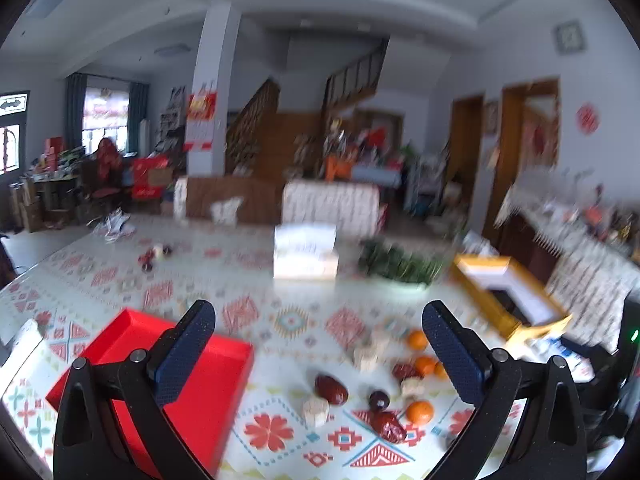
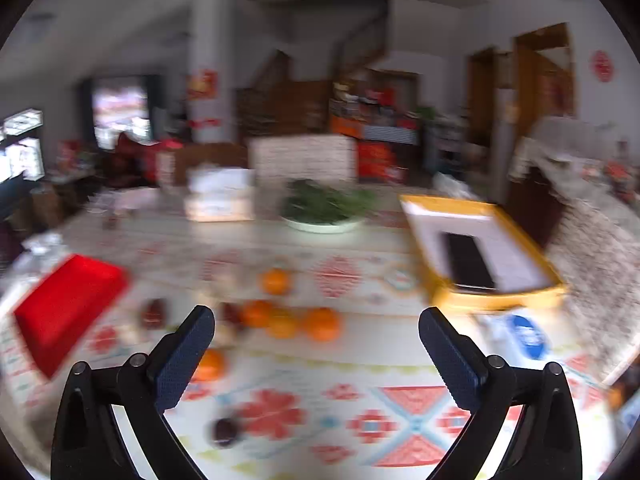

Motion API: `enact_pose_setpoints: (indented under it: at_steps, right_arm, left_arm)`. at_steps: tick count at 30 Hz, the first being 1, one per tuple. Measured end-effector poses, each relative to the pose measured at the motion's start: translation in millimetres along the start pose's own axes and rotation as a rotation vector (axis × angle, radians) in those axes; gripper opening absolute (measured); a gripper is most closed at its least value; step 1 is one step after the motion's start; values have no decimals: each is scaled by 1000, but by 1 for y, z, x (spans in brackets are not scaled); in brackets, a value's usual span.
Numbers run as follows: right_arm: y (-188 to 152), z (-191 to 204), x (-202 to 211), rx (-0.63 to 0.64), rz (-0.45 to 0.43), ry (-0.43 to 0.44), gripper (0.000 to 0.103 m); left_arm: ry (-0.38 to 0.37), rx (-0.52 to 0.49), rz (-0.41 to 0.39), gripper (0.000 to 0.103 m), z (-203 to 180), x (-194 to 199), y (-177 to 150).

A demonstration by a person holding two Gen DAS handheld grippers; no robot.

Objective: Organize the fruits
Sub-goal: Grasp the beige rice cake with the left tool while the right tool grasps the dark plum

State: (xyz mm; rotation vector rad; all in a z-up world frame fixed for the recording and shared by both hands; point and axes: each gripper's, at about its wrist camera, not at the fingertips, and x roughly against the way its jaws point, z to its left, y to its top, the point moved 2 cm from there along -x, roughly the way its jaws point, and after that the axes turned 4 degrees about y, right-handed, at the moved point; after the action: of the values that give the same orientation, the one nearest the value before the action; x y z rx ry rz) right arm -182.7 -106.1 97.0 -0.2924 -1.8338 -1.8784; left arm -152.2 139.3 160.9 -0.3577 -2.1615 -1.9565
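- Left gripper (image 1: 318, 354): jaws wide apart, empty, above the patterned tablecloth (image 1: 288, 320).
- Right gripper (image 2: 316, 350): jaws wide apart, empty.
- Oranges (image 2: 322, 324), red dates (image 1: 331, 389) and pale blocks (image 1: 316, 411) lie scattered on the cloth, right of the red tray (image 1: 200, 376).
- Yellow box (image 2: 500, 296) at far right; dish of greens (image 2: 324, 206) behind.

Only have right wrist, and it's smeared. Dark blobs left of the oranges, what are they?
Observer: Left wrist shows wrinkled red dates, with pale blocks lying among them.
Operator: Left gripper state?
Observer: The left gripper is open, with nothing between its fingers.
Operator: Any strays elsewhere?
Observer: A small dark-red cluster sits far back on the left of the tablecloth, well apart from those dates.
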Motion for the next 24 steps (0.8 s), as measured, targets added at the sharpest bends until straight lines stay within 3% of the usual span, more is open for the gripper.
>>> enact_pose_setpoints:
  at_steps: [2,3,7,11,16,23,24]
  right_arm:
    - [-8,5,-17,-16,123,35,103]
    - [-13,7,-24,-27,167,58,100]
    - [-34,15,-42,-40,275,126,88]
    - [-55,31,-51,20,341,132,81]
    - [-71,39,-62,51,412,132,65]
    - [-71,39,-67,51,434,146,53]
    - [-71,40,-66,54,434,145,50]
  left_arm:
    - [-17,43,8,103,13,0,-2]
    - [11,57,49,103,19,-7,-7]
    - [6,18,223,103,18,-45,-38]
    - [-9,-21,316,103,12,-75,-69]
    - [-39,-37,454,68,6,-108,-103]
    - [-15,-78,548,66,0,-142,-128]
    - [-27,-80,577,57,-2,-147,-132]
